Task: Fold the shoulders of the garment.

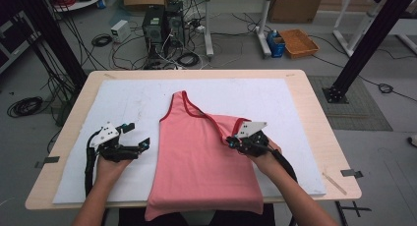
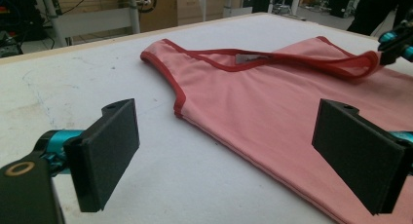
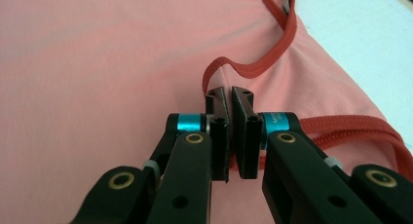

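Left gripper [image 1: 129,137]: rests on the white mat [image 1: 123,103] just left of the garment, held in the person's left hand [image 1: 109,168]. Jaws stand wide apart with nothing between them; in the left gripper view they frame the garment's near side edge without touching it.

Tank top [image 1: 201,162]: pink, with dark red binding at the neck and armholes. It lies flat in the middle of the mat, between the two grippers.

Tank top, long axis: runs from the person's edge of the table toward the far edge. The hem is at the near edge and hangs slightly over it; the neck end points away from the person.

Left strap [image 1: 183,97]: lies flat and extended toward the far side, forming the farthest point of the garment.

Right strap [image 1: 239,125]: pulled inward and lifted off the mat, so the top edge slopes down from left to right in the high view.

Right gripper [image 1: 232,141]: at the garment's right shoulder, held in the person's right hand [image 1: 265,157]. Jaws are clamped together on the red-bound strap edge; the right gripper view shows the fabric pinched between the pads.

Table [image 1: 314,132]: light wood, bare border visible around the mat.
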`<state>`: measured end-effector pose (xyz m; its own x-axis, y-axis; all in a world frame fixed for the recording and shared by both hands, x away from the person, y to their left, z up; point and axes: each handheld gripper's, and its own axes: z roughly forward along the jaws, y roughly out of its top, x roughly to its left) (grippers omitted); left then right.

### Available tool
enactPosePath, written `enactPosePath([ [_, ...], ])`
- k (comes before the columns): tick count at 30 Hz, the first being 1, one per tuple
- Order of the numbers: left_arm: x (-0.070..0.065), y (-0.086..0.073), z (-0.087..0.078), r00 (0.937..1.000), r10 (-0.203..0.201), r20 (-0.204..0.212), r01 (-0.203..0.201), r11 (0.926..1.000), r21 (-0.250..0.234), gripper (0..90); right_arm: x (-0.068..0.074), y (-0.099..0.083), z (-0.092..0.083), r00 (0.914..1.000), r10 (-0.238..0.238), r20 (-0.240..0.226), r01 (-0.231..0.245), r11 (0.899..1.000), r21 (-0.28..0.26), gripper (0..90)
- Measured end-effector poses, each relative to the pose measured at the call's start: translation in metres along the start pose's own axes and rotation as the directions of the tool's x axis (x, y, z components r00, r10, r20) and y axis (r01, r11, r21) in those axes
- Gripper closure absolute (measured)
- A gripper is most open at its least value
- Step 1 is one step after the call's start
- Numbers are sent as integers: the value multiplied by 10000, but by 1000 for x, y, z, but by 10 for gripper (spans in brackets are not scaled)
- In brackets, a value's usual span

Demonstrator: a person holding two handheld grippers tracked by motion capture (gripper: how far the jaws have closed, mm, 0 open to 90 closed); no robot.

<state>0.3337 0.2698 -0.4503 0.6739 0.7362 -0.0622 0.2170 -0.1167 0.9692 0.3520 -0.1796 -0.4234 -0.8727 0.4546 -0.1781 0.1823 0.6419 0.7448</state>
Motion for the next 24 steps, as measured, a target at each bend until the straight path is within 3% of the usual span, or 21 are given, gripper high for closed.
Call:
enactPosePath([
  [5, 0, 0, 0, 10000, -20, -34, 20, 10000, 12, 100, 15, -14, 1, 9989, -467, 97, 467, 9989, 10, 847],
  [7, 0, 0, 0, 10000, 9, -72, -9, 10000, 45, 100, 19, -19, 3, 9986, -510, 168, 510, 9987, 4, 787],
  [11, 0, 0, 0, 10000, -4, -71, 4, 10000, 41, 100, 19, -23, 0, 9988, -401, -294, 406, 9990, 159, 691],
  [16, 0, 0, 0, 10000, -36, -64, 36, 10000, 46, 100, 9, -15, -16, 9999, 116, 34, -113, 9970, -772, 654],
  [18, 0, 0, 0, 10000, -27, -85, 28, 10000, 47, 100, 6, -12, -17, 9993, 339, 166, -322, 9950, -946, 654],
  [19, 0, 0, 0, 10000, 16, -86, -15, 10000, 68, 100, 4, -4, -8, 9973, 564, 466, -518, 9940, -960, 654],
  [22, 0, 0, 0, 10000, 48, -79, -48, 10000, 61, 100, 5, -2, 4, 9981, 533, 319, -515, 9972, -548, 654],
  [24, 0, 0, 0, 10000, 60, -59, -60, 10000, 53, 100, 11, -4, 16, 9994, 269, 198, -270, 9996, 20, 654],
])
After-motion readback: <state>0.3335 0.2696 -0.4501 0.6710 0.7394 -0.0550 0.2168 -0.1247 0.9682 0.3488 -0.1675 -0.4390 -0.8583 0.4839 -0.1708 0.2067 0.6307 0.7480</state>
